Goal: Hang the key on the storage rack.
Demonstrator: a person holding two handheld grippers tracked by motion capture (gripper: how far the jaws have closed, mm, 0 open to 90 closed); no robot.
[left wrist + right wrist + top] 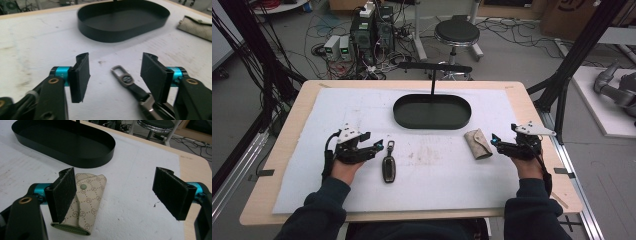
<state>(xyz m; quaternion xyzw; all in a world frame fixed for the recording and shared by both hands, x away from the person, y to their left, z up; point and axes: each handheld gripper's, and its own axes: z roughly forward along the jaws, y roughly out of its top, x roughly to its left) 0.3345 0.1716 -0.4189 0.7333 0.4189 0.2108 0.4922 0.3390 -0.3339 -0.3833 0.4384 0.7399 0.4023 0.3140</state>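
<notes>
A black car key fob [388,165] with a metal ring lies on the white foam mat [447,180], just right of my left gripper [374,141]. In the left gripper view the left gripper [116,59] is open, and the fob's ring [123,78] lies between the jaws, nearer the right one. A beige patterned key pouch [477,144] with a snap lies just left of my right gripper [503,134]. In the right gripper view the right gripper [115,173] is open wide, and the pouch [87,200] sits partly behind its left jaw.
A black oval tray [432,125] with an upright post and crossbar stands at the mat's back centre, seen also as the tray [112,37] and the tray [82,162]. Beyond the table are a stool [457,34], cables and computer boxes [367,32]. Black frame posts flank the table.
</notes>
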